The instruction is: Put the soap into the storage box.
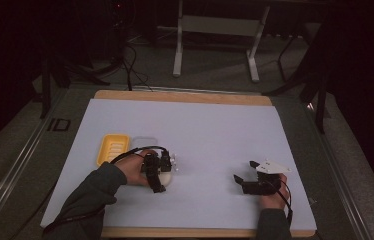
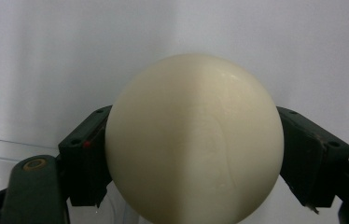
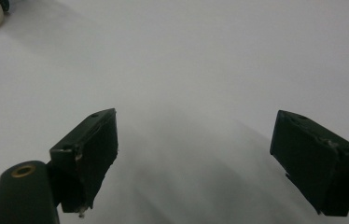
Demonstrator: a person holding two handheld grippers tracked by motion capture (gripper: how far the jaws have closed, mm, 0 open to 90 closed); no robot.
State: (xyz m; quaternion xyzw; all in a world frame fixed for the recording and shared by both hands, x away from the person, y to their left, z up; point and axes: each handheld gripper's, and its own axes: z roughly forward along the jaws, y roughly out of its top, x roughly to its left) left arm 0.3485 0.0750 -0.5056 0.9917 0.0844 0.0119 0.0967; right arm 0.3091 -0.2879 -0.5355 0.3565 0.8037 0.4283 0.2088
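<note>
Probably a lab: dim room, white-covered table (image 1: 185, 125) on a rail frame (image 1: 20, 150), cables (image 1: 132, 70), metal stand (image 1: 217, 30).

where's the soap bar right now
The cream soap bar sits clamped between the left gripper's jaws, low over the white sheet on the person's left, just right of the yellow soap dish.

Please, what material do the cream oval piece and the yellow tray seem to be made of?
The oval, held in the left tool: probably a bar of soap, going by its matte, waxy cream surface with faint moulded lines; smooth plastic is possible too. The yellow tray: probably moulded plastic, going by its even bright colour, rounded corners and ribbed bottom.
</note>
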